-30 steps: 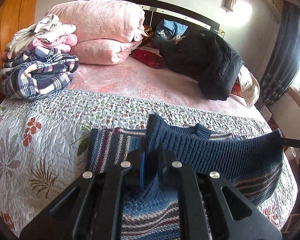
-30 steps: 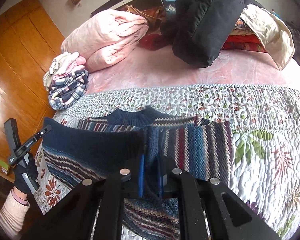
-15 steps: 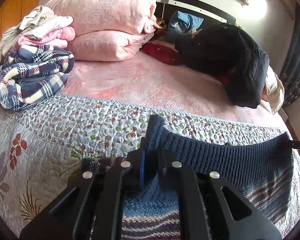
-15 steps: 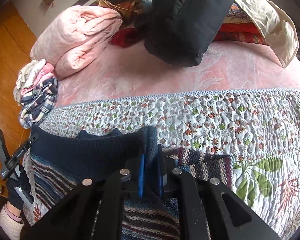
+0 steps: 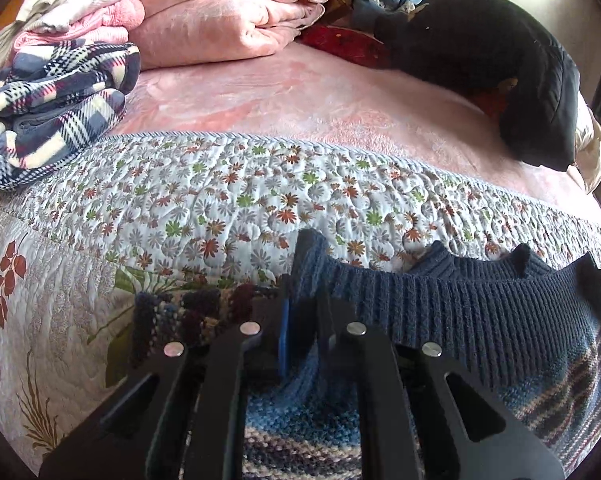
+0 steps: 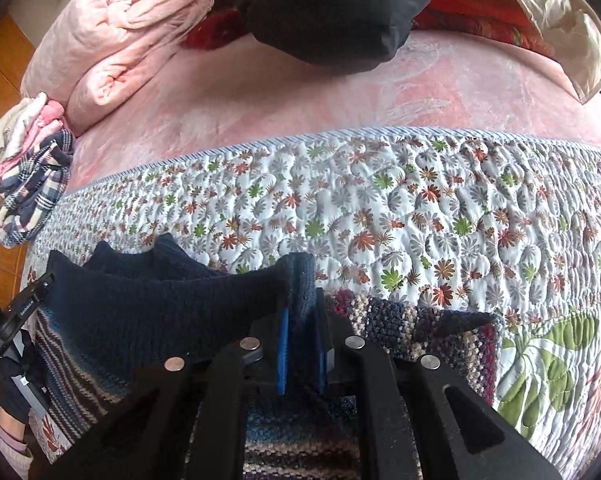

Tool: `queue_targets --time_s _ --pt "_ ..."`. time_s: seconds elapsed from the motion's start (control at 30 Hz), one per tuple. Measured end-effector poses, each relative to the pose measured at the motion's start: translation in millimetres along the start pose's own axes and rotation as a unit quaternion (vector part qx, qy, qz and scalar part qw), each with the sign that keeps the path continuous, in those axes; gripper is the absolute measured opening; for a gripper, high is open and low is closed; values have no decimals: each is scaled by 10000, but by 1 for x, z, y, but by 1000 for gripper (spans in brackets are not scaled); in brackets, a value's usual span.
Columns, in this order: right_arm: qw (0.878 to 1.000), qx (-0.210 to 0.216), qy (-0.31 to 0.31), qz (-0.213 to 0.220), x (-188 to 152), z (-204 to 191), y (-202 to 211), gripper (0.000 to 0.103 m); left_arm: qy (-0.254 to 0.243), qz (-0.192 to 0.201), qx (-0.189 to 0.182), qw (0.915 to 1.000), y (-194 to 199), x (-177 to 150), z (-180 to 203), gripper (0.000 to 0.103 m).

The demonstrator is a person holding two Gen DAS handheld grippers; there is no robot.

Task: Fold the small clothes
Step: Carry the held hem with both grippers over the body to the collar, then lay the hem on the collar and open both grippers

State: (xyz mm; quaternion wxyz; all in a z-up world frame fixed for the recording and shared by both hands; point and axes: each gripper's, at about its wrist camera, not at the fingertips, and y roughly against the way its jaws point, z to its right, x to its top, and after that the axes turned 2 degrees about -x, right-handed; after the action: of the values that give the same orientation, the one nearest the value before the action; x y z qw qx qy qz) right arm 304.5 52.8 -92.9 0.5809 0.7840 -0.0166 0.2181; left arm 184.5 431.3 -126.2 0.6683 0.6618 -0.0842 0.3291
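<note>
Left gripper (image 5: 300, 312) clamped on the ribbed navy hem of the striped sweater (image 5: 460, 320), knit bunched between the jaws, fingers pointing forward and low over the floral quilt (image 5: 220, 200). Right gripper (image 6: 300, 320) same story: shut on the other end of that hem, level, aimed toward the head of the bed. Hem is stretched taut between the two, raised over the rest of the sweater body, which lies on the quilt under and just ahead of both grippers. Collar peeks up behind the hem. In the right wrist view the left gripper shows at far left edge, held by a dark-gloved hand (image 6: 14, 384) with a pale cuff

No containers. Further back: plaid blanket pile (image 5: 52, 100) at left, folded pink duvet (image 5: 220, 20), black jacket (image 5: 520, 80) on the pink sheet (image 5: 300, 100), well apart from the sweater
</note>
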Motion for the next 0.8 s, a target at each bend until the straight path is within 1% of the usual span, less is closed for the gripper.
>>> queue_targets --time_s 0.17,0.23,0.33,0.37,0.4,0.43,0.47,0.5,0.53,0.6,0.63,0.7,0.77,0.8 --pt "9999 0 -107 -37 0 5 -9 11 74 -50 -27 10000 -5 -1 -4 17" --pt "9999 -20 -117 -55 1 5 -11 11 130 -81 -71 9999 -5 0 -5 17" --pt "9998 27 -201 -59 2 6 -8 14 408 -201 -174 9988 -4 4 -11 20" --pt "9998 18 -217 -7 2 6 -3 19 591 -215 -243 9977 0 6 -15 22" --pt "9997 -58 -223 80 1 9 5 28 736 -172 -291 9967 6 7 -18 23" --pt "9995 -113 -220 189 0 10 14 34 826 -74 -309 9961 15 9 -21 24" --pt "9994 -46 -198 284 -2 12 26 39 829 71 -293 9961 27 10 -23 22" --pt "9992 42 -182 354 -6 14 38 39 751 216 -263 9966 39 10 -23 23" --pt "9990 126 -171 388 -11 18 49 40 629 365 -226 9971 52 10 -22 25" --pt "9994 152 -90 309 -27 22 67 41 373 623 -209 9971 80 2 -20 31" --pt "9994 199 -28 289 -37 24 75 41 260 683 -235 9970 93 -5 -18 35" --pt "9996 228 37 183 -60 30 89 44 110 664 -369 9971 109 -20 -13 38" --pt "9998 214 19 56 -83 37 95 44 80 520 -592 9969 120 -39 -7 42" --pt "9997 226 9 -18 -93 40 96 44 42 394 -652 9971 121 -49 -3 42"
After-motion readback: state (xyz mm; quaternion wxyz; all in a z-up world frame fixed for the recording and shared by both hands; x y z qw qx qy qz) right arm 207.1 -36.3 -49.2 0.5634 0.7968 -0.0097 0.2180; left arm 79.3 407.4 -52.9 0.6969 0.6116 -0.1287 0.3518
